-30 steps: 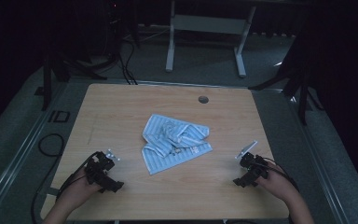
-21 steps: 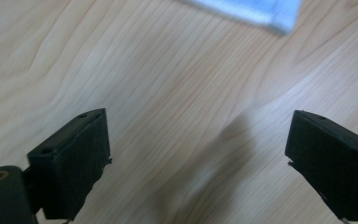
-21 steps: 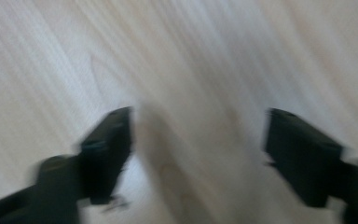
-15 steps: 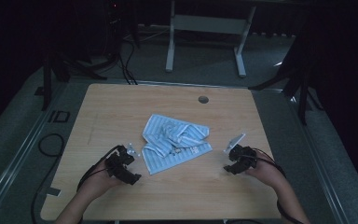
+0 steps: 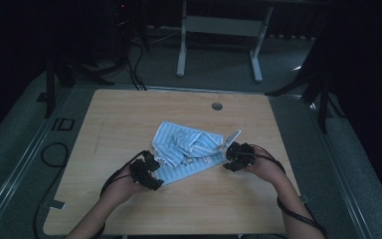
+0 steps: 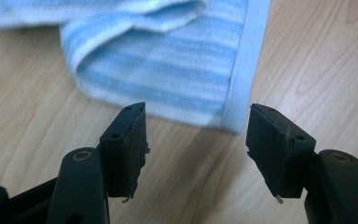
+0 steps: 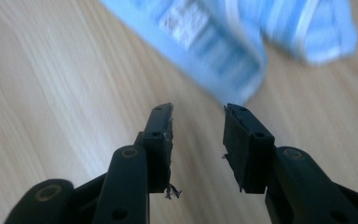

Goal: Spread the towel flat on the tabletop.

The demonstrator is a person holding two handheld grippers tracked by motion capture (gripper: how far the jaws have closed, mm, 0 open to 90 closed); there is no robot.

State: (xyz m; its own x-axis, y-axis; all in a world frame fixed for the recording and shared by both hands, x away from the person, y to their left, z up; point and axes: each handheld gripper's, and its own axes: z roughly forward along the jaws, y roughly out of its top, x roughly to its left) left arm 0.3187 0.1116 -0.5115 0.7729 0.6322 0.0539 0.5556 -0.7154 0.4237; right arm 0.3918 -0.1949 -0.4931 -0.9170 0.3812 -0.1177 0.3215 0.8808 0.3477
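One white label (image 7: 185, 19), seemingly on cloth (image 7: 242, 51)

The high view is dim and grainy; the room around the table (image 5: 129, 209) falls into near black, and the wooden top stands as the one lit patch, evenly lit with no hard shadows; the striped cloth (image 5: 189, 149) reads pale and soft in detail; straight edges bow slightly toward the corners. The left gripper view is bright and even; the wood grain and the cloth's near edge are sharp, the black jaws dark but crisp; no glare. The right gripper view is equally bright, but the cloth is smeared by motion blur; the jaws stay fairly sharp.
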